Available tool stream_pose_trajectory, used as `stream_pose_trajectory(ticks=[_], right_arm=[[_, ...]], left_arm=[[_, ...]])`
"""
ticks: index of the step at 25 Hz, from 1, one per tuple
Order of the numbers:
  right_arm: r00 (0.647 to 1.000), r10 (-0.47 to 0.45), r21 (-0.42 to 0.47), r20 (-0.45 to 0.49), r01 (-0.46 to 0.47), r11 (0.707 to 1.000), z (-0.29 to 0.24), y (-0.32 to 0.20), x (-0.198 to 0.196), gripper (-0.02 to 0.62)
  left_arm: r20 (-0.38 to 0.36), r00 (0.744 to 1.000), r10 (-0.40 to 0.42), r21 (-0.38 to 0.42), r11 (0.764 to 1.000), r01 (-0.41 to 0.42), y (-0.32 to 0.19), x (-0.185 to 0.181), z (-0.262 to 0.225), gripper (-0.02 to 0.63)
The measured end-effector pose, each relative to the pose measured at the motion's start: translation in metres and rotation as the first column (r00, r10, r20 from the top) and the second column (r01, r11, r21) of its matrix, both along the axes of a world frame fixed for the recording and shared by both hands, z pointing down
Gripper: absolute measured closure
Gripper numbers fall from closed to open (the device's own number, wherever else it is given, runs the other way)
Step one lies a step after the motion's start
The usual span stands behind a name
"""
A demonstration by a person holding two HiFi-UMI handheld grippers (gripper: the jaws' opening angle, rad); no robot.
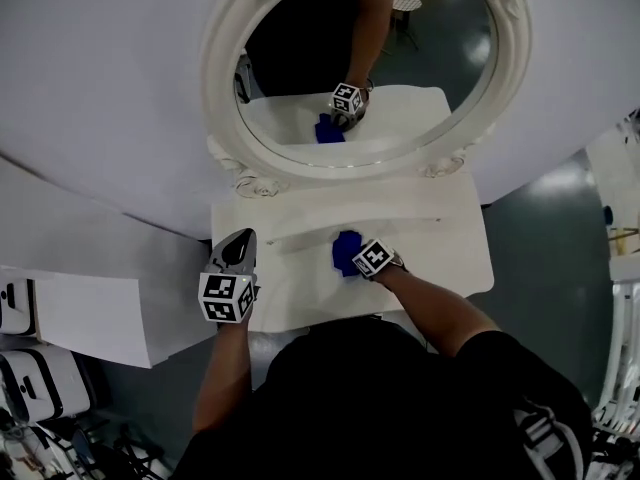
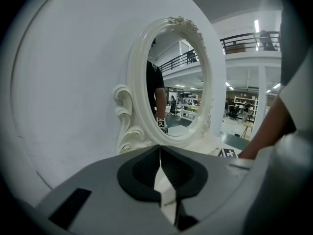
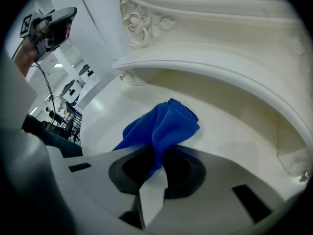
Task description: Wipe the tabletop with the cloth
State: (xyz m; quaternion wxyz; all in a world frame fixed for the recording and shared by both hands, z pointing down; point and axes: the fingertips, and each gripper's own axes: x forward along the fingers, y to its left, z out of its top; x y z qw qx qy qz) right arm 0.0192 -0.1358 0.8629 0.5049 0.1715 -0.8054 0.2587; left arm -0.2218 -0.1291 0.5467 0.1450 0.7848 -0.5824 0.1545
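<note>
Here, right claw (image 3: 155, 175) grasping cloth (image 3: 161, 126) on tabletop (image 3: 220, 131), left claw (image 2: 160, 165) clenched, mirror (image 2: 178, 82) ahead

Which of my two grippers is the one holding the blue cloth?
The right gripper: its jaws are clamped on the blue cloth, down on the white tabletop. The left gripper is shut on nothing, near the tabletop's left edge.

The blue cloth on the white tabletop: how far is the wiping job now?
Done: the right gripper is shut on the crumpled blue cloth, so pickup is finished. In hand: the cloth seems to touch the white tabletop near its middle, before the oval white-framed mirror. Left: no wiped area shows, so most of the surface may remain. The left gripper is shut and empty.
</note>
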Motion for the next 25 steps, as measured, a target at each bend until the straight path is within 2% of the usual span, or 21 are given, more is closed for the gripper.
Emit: stream_pose_trajectory(ticks=[11, 17, 25], right_arm=[[0.98, 0.191, 0.057, -0.051, -0.188, 0.98, -0.003, -0.036, 0.142, 0.552], [0.941, 0.328, 0.082, -0.08, -0.322, 0.943, -0.004, -0.051, 0.228, 0.552], [0.87, 0.476, 0.103, -0.128, -0.466, 0.879, -0.005, -0.053, 0.322, 0.552]], left_arm=[[-0.004, 0.989, 0.146, 0.001, 0.989, -0.146, -0.043, 0.101, -0.001, 0.592], [-0.008, 0.98, 0.201, -0.006, 0.98, -0.201, -0.058, 0.142, 0.002, 0.592], [-0.016, 0.967, 0.255, -0.013, 0.967, -0.256, -0.071, 0.185, 0.008, 0.592]])
